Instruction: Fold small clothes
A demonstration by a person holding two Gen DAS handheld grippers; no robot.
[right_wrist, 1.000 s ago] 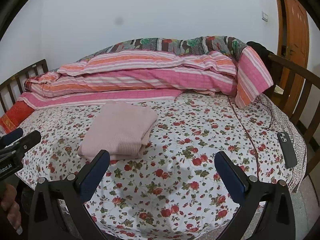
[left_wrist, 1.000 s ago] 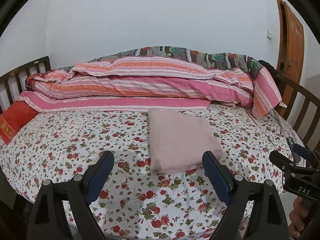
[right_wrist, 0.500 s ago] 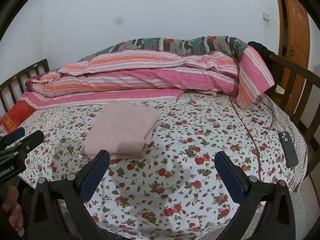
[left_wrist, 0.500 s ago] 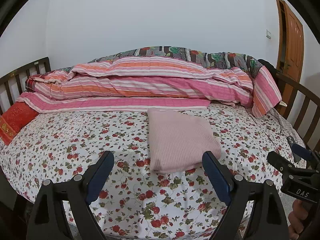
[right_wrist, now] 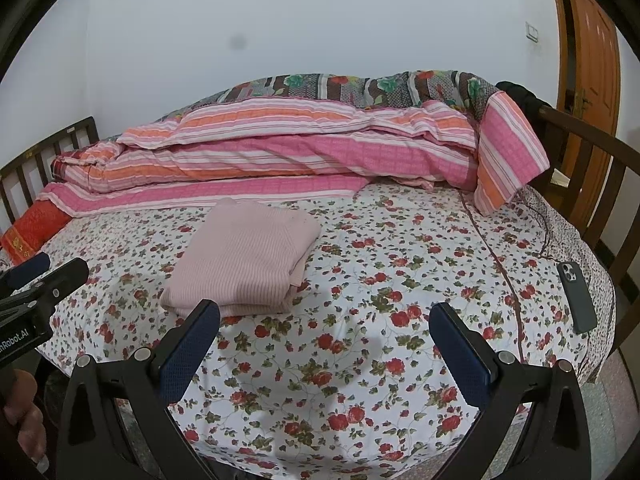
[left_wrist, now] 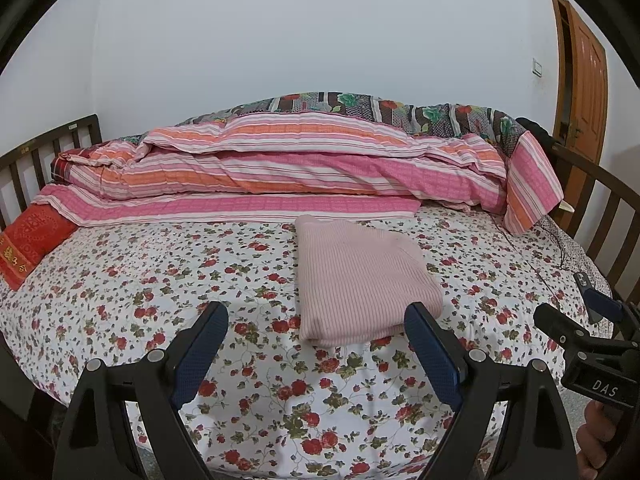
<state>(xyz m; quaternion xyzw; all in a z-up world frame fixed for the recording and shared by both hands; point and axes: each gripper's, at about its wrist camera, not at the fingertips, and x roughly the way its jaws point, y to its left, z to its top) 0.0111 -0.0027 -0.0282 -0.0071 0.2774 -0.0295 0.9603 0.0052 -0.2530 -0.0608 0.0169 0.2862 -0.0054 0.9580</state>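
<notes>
Garment position is being judged here: the folded pink knit top [left_wrist: 362, 280] is lying on the floral bedsheet [left_wrist: 160, 288], ahead of both tongs, long axis running away from them. The left gripper [left_wrist: 316, 344] is being held closer; the right gripper [right_wrist: 324, 340] is being aimed past its right side. Both are being held spread, grasping nothing.

A bed with a rose-print sheet [right_wrist: 360, 360] fills the view. At 12 o'clock a pink-and-orange striped quilt [right_wrist: 280, 148] lies bunched, a dark floral blanket [right_wrist: 360, 84] behind it. A phone [right_wrist: 578, 296] lies at 3 o'clock, a red cushion [left_wrist: 28, 244] at 9, a wooden door [right_wrist: 592, 80] at 2.
</notes>
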